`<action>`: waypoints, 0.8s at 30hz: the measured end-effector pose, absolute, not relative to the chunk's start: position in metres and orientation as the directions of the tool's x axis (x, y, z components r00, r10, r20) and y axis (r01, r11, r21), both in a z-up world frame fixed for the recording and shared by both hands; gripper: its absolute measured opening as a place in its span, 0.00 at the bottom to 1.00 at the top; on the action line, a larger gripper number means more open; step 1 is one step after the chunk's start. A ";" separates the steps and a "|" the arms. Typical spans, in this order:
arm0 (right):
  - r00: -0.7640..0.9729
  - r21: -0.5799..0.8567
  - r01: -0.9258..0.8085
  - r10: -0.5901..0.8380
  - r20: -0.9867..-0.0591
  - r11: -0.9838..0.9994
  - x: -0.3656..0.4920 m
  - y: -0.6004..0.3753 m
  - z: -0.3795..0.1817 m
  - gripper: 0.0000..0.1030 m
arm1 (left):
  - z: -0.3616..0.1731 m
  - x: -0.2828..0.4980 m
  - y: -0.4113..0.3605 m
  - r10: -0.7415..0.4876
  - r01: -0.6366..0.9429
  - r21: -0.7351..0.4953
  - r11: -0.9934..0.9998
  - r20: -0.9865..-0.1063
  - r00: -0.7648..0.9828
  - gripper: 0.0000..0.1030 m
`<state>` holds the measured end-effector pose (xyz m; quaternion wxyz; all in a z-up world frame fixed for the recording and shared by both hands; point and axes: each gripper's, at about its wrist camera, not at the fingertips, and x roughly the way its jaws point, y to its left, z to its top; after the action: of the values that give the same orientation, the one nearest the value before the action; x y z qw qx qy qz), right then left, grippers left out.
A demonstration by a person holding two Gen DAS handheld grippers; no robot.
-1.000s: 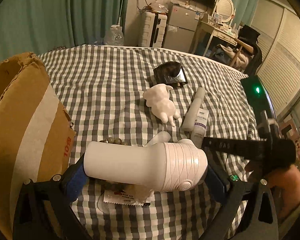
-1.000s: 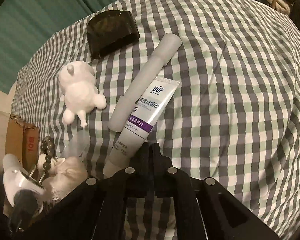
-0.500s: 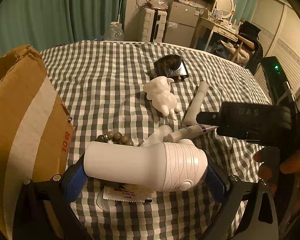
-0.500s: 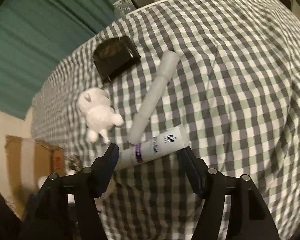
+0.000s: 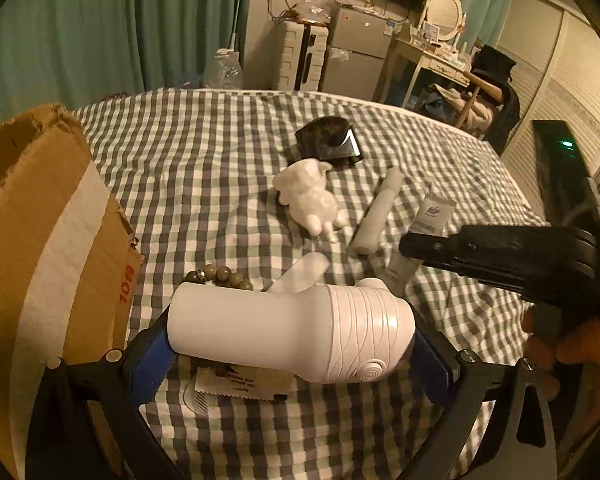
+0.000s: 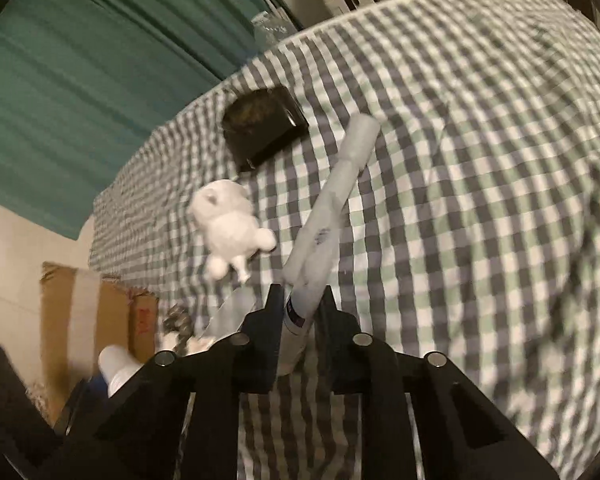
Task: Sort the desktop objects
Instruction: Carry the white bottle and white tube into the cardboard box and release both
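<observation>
I am holding one smooth white plastic device (image 5: 292, 334), cylindrical at one end and swelling into a ribbed, swirl-marked head, clenched crosswise between my left gripper's (image 5: 290, 354) blue pads, above the checked cloth (image 5: 204, 168). My right gripper (image 6: 298, 312) is gripping one soft squeezable tube (image 6: 300, 312), white with a purple band, by its lower end, lifted off the cloth. I am counting one frosted cylinder (image 6: 332, 200) lying just beyond it, one matte white figurine (image 5: 310, 198), one glossy black case (image 5: 328, 144), one string of round greenish beads (image 5: 220, 274), and one torn cardboard box (image 5: 40, 240) at the left.
</observation>
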<state>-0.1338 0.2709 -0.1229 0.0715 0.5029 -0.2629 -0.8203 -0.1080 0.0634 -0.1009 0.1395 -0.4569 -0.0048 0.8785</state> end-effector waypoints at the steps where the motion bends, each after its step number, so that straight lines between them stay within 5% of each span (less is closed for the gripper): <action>1: -0.497 0.487 -0.136 -0.366 -0.787 -0.863 -0.129 0.271 -0.113 0.14 | -0.095 -0.105 0.064 0.258 -0.245 -0.141 -0.959 -0.793 -0.552 0.99; 7: -0.577 0.396 -0.062 -0.291 -0.763 -0.916 -0.091 0.268 -0.059 0.14 | -0.026 -0.089 0.053 0.323 -0.282 -0.181 -0.942 -0.715 -0.620 0.99; 14: -0.630 0.393 0.160 -0.400 -0.666 -0.905 -0.072 0.205 0.024 0.14 | 0.054 -0.076 -0.027 0.249 -0.241 -0.107 -0.965 -0.670 -0.700 0.99; 24: -0.529 0.394 0.401 -0.560 -0.637 -0.827 -0.084 0.039 0.032 0.14 | 0.001 -0.064 -0.150 0.137 -0.072 -0.121 -0.990 -0.711 -0.689 0.99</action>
<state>-0.0840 0.0388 0.0323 0.2766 0.3988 -0.1000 -0.8686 -0.0645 -0.1504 0.0013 0.0568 -0.3900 -0.0417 0.9181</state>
